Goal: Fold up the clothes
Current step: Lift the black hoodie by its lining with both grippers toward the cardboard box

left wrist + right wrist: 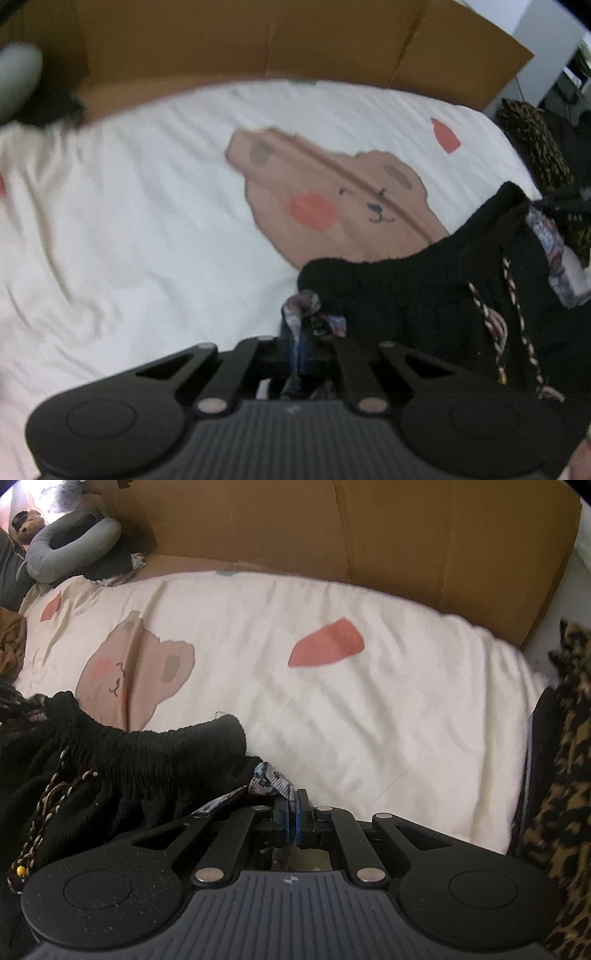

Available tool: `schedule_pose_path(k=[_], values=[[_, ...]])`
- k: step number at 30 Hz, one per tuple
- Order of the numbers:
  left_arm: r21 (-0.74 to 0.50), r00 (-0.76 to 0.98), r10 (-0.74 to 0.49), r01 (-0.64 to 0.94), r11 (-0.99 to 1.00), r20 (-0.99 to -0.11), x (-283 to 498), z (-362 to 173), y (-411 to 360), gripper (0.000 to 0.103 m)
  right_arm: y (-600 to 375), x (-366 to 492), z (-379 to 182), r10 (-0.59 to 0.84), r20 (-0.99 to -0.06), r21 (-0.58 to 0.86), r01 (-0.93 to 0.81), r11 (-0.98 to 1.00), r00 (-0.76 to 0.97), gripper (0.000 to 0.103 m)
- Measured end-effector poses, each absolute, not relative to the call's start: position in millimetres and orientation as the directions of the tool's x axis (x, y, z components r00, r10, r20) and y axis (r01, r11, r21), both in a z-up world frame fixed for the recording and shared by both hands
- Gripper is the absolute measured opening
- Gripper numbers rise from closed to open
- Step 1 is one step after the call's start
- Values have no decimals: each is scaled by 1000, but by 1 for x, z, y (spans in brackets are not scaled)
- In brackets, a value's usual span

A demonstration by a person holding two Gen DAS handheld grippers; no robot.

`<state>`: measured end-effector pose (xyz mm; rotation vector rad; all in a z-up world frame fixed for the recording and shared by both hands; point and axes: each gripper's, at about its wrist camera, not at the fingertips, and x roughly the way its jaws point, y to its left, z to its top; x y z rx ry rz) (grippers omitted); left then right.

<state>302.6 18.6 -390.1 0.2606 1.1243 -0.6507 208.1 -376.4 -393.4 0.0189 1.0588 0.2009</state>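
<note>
A black garment (406, 295) with a ribbed elastic waistband and a patterned grey lining hangs bunched over the white bed sheet (147, 203). Its braided drawstring (517, 321) dangles at the right. My left gripper (304, 343) is shut on a fold of the patterned edge at one end of the waistband. In the right wrist view the same black garment (129, 768) spreads to the left, with its drawstring (48, 801) at the far left. My right gripper (293, 816) is shut on the patterned edge, which is pinched between its blue pads.
The bed sheet (369, 720) bears a brown bear print (136, 672) and red shapes. A cardboard wall (332, 524) stands along the far edge. Leopard-print fabric (565, 738) lies at the right edge. A grey neck pillow (70, 542) and a plush toy (27, 520) sit at the back left.
</note>
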Motion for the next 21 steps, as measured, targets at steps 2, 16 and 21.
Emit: schedule_pose_path(k=[2,16,21], values=[[-82,320,-342,613,786,-884,302,-380,18,3,-376,210,-389,165,-859,99,-159,982,485,1],[24,506,-312,552,834,-804,336,-343,25,3,-364,260,-356,139,-818,42,-183,982,558,1],[38,542,-302,527,849,-784,353,-333,31,2,-355,287,-346,132,-810,23,-194,981,572,1]])
